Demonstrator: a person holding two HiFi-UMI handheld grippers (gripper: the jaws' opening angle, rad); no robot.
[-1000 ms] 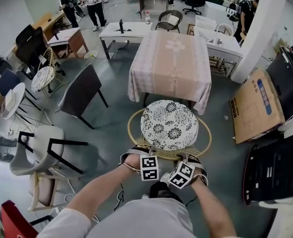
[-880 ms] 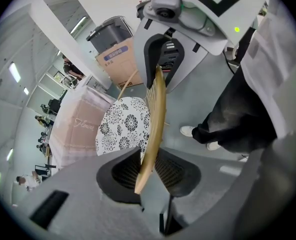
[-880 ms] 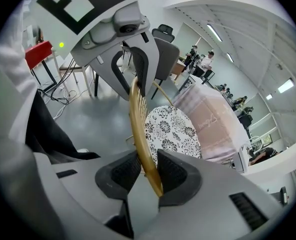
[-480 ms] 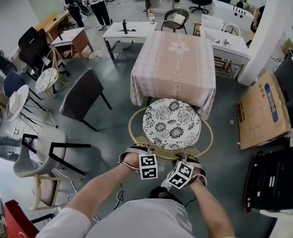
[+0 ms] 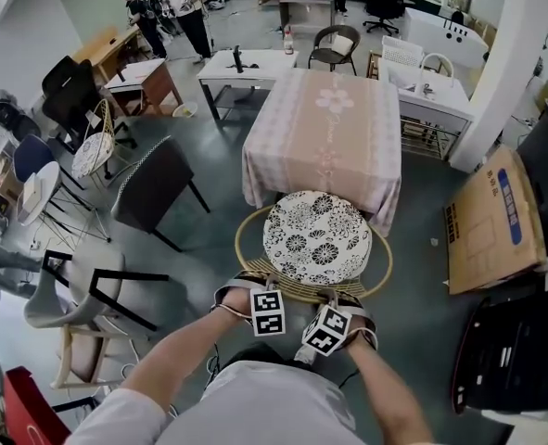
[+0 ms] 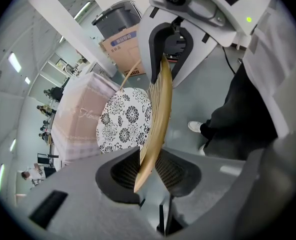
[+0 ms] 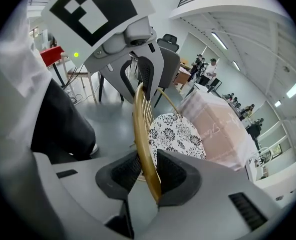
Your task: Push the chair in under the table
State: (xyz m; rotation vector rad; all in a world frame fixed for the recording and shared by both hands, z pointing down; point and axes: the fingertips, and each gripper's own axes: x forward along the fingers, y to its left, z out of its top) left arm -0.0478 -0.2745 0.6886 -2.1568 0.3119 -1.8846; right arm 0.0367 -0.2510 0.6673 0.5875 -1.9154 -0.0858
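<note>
Chair (image 5: 315,239) and both tongs have crept toward the counter (image 5: 322,128) over the past second. Its flowered cushion now meets the cloth's hem at the counter's near edge.

Head view: I hold the left tongs (image 5: 255,293) and right tongs (image 5: 340,302) side by side on the chair's back rail (image 5: 297,290). The chair faces the counter with its back to me. The seat is round, so the curved rail is the only long line, and it runs along the near edge.

Left gripper view: the left tongs (image 6: 148,171) are narrowed onto the rattan rail (image 6: 157,119), pads pressing both faces.

Right gripper view: the right tongs (image 7: 146,176) clamp the same rail (image 7: 141,129) likewise, cushion and cloth beyond.

I judge the push to be midway, with most of the seat still outside. The next move calls for an even, straight shove square to the near edge, so the wide rattan ring does not swivel toward either near corner.
</note>
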